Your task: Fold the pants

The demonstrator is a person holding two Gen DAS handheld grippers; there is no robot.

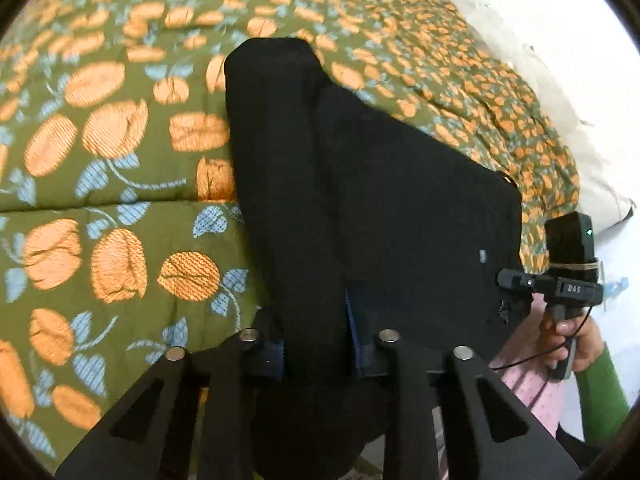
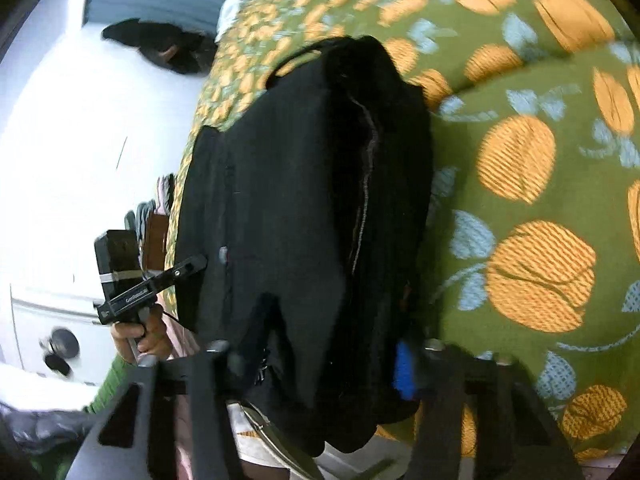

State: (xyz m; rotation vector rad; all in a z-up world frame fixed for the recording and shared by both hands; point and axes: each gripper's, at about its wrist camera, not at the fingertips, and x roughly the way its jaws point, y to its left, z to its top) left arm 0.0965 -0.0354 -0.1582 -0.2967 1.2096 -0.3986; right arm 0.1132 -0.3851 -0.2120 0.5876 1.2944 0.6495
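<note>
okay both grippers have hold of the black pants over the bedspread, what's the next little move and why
Probably lower both together. The left hand-held gripper and right hand-held gripper each pinch the black pants, whose far end already rests on the floral bedspread.

The left wrist view is taken from just behind the left gripper [image 1: 318, 354], close above the black fabric pants [image 1: 360, 200], facing across the green quilted bedspread with orange flowers [image 1: 100, 160]. The right wrist view is aimed likewise from the opposite side. Pants and bedspread are shared; each opposite gripper is seen at the frame edge.
</note>
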